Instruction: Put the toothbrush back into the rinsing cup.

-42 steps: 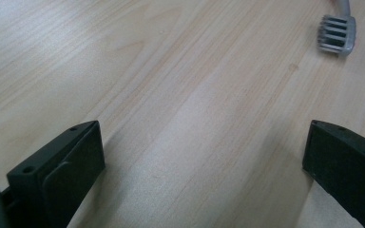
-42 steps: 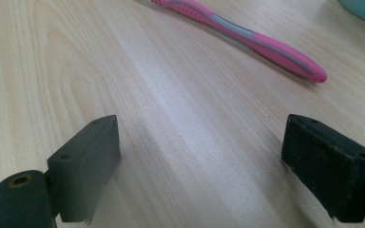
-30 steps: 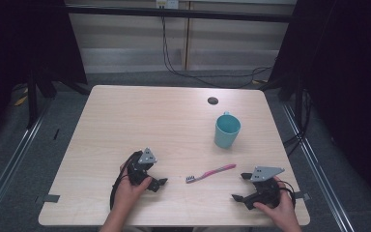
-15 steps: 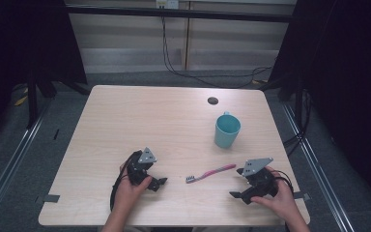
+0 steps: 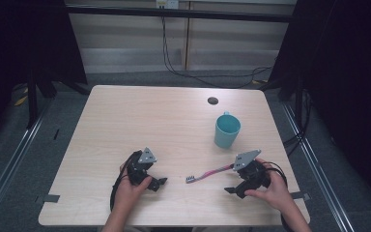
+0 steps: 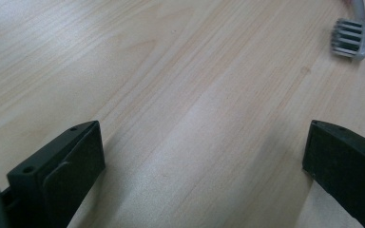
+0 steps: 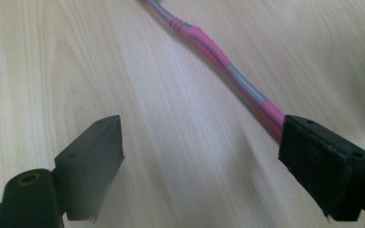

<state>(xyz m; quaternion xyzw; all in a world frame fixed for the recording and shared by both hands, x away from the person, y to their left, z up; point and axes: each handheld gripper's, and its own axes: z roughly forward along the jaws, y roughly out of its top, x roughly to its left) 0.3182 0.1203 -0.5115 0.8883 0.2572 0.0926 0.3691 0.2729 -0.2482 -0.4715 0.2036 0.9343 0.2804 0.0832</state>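
A pink and grey toothbrush (image 5: 207, 173) lies flat on the wooden table (image 5: 164, 121), bristle head toward the left. A teal mug (image 5: 227, 129) stands upright beyond it. My right gripper (image 5: 233, 189) is open, low over the table just right of the brush handle; in the right gripper view the toothbrush handle (image 7: 218, 59) runs up from behind the right jaw, and nothing is between the jaws. My left gripper (image 5: 160, 183) is open near the front left, with bare wood between its jaws. The toothbrush head (image 6: 351, 38) shows at the top right of the left gripper view.
A small dark round disc (image 5: 213, 100) sits on the table near its far right edge. Cables hang behind the table. Dark curtains and metal rails flank both sides. The table's front edge is close to both hands.
My right gripper has moved left and slightly forward toward the toothbrush handle. The left gripper, the toothbrush and the mug have stayed where they were.
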